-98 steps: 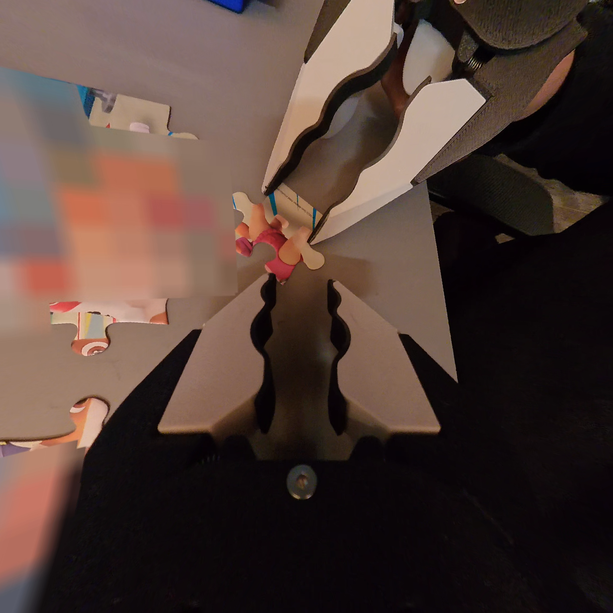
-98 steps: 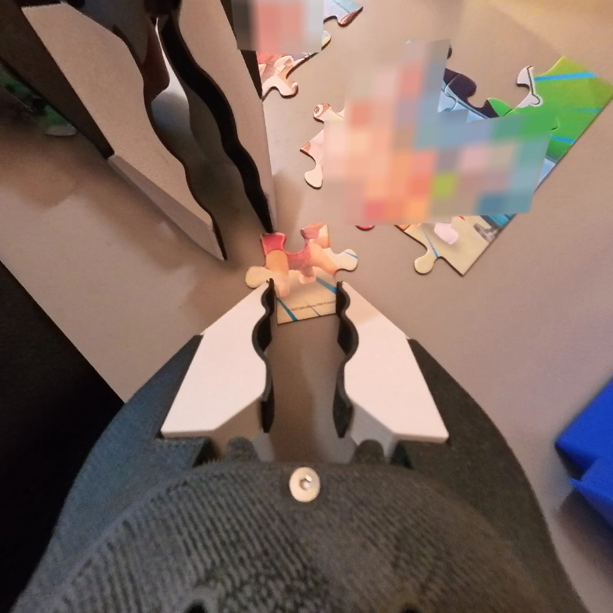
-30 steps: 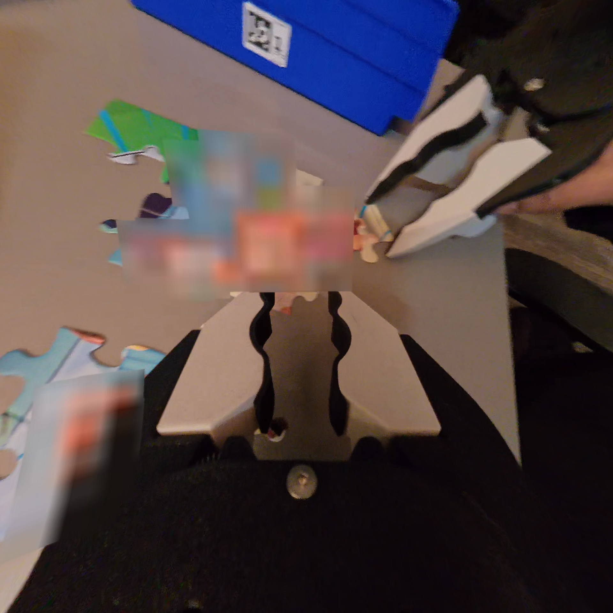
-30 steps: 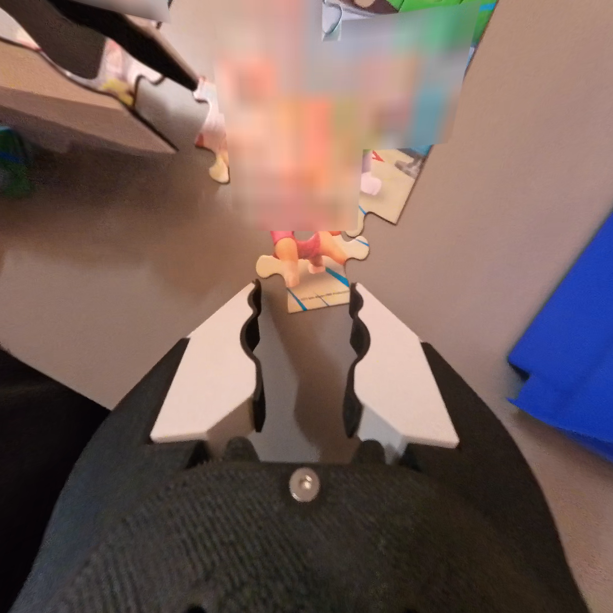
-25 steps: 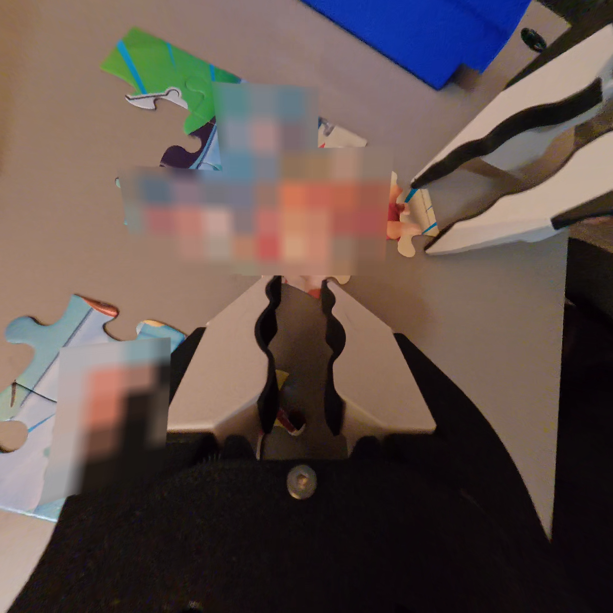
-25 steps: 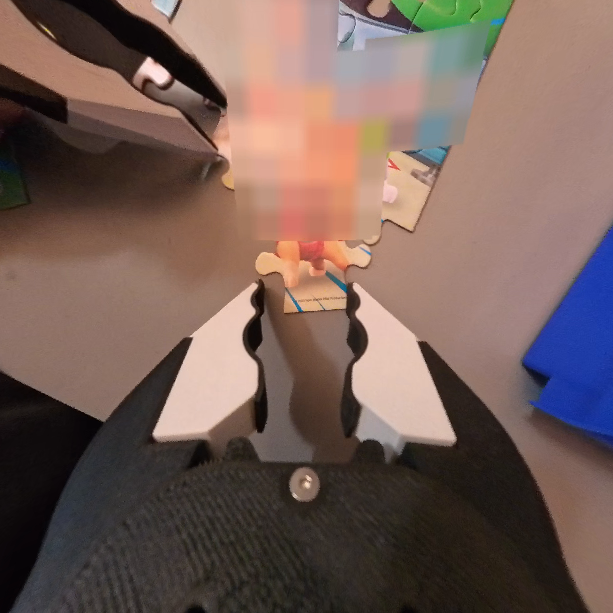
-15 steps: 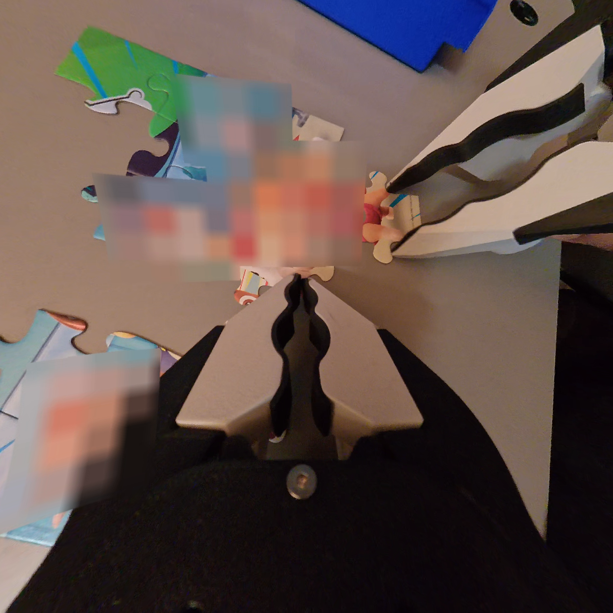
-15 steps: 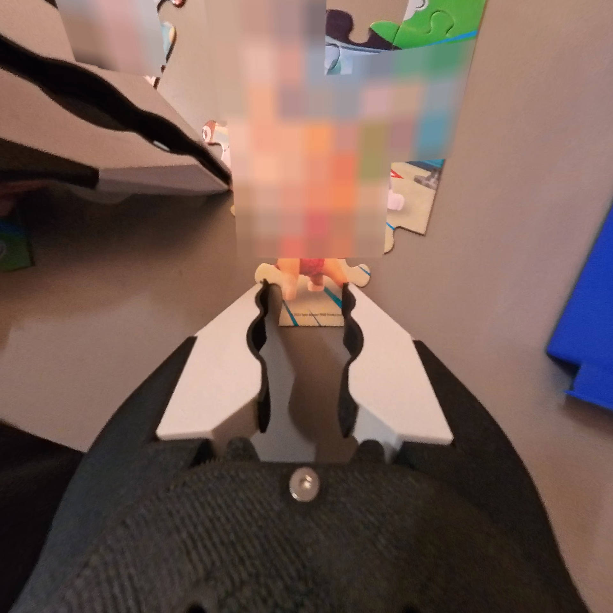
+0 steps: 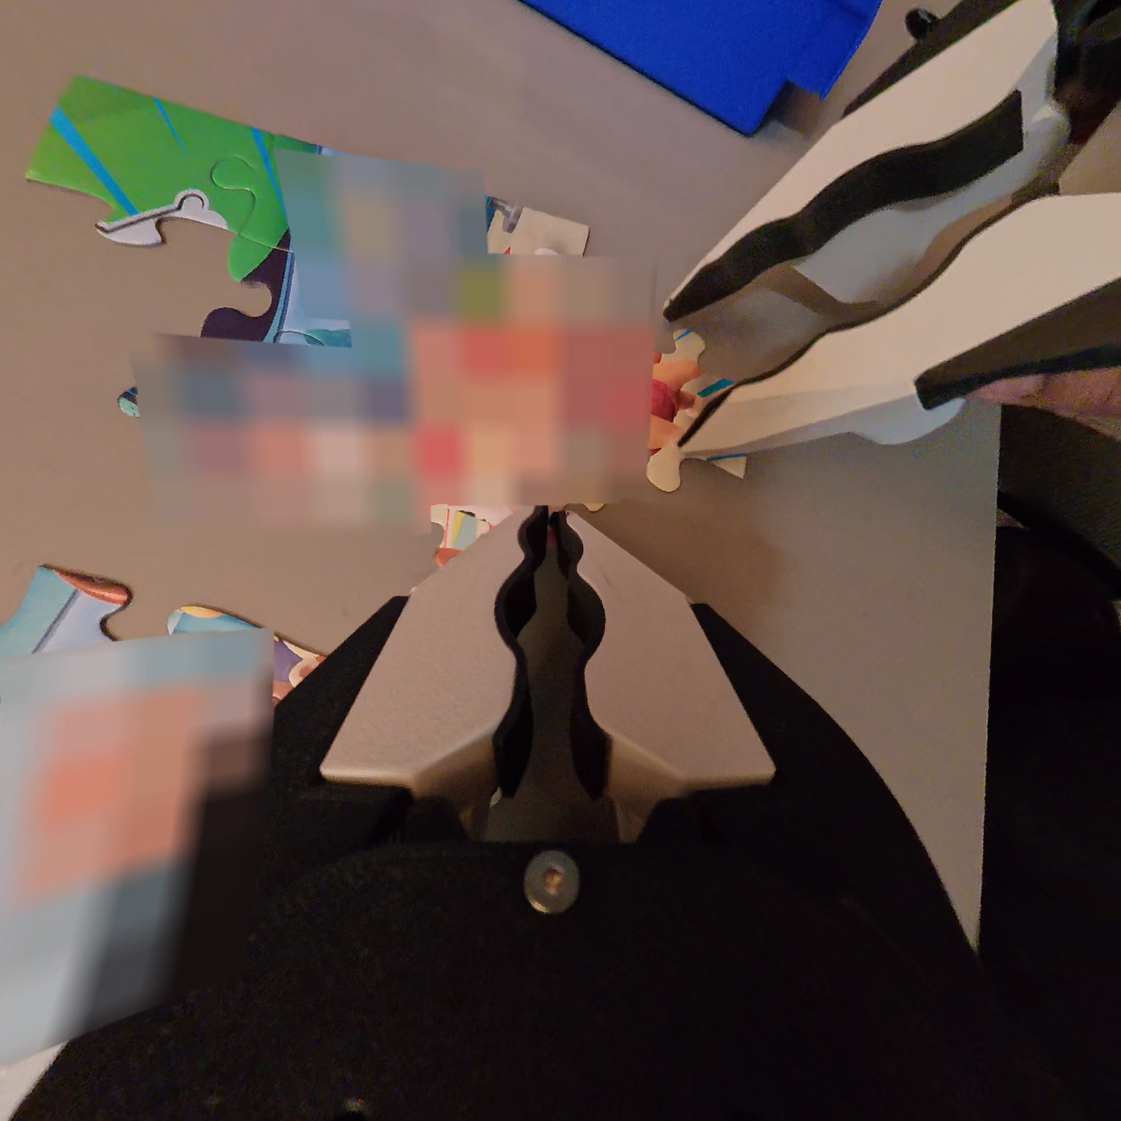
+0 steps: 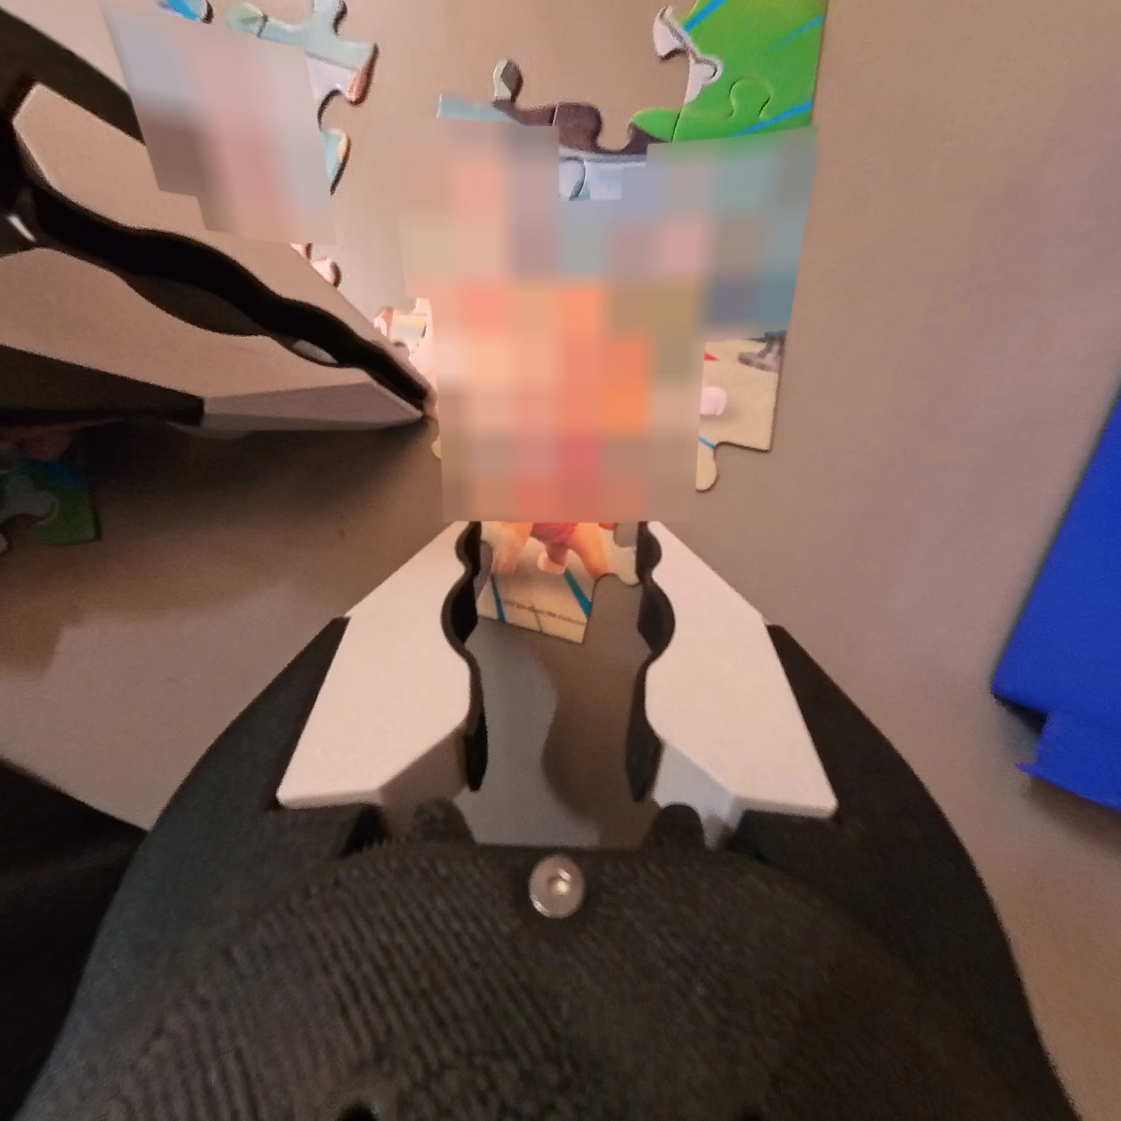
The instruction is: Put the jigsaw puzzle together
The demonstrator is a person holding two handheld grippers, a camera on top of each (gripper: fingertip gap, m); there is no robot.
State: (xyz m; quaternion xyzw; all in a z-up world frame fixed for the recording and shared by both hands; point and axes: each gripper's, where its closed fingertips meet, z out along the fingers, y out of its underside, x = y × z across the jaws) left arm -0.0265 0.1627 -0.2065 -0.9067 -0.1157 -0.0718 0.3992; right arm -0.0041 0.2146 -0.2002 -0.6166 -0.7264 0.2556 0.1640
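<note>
A grey table (image 10: 910, 303) carries a part-built jigsaw (image 10: 746, 91) whose middle is blurred over, its long side running from near to far in the right wrist view. A blue bin (image 10: 1080, 637) sits at the right. At the jigsaw's near edge lies a loose puzzle piece (image 10: 546, 597), flat, its straight edge nearest the right gripper (image 10: 557, 546) and its knobbed end pointing away toward the jigsaw. That gripper's jaws stand wide apart, one at each side of the piece; whether the pads press on it I cannot tell. The left gripper (image 9: 548, 520) has its tips closed together at the jigsaw's edge, with nothing plainly gripped.
</note>
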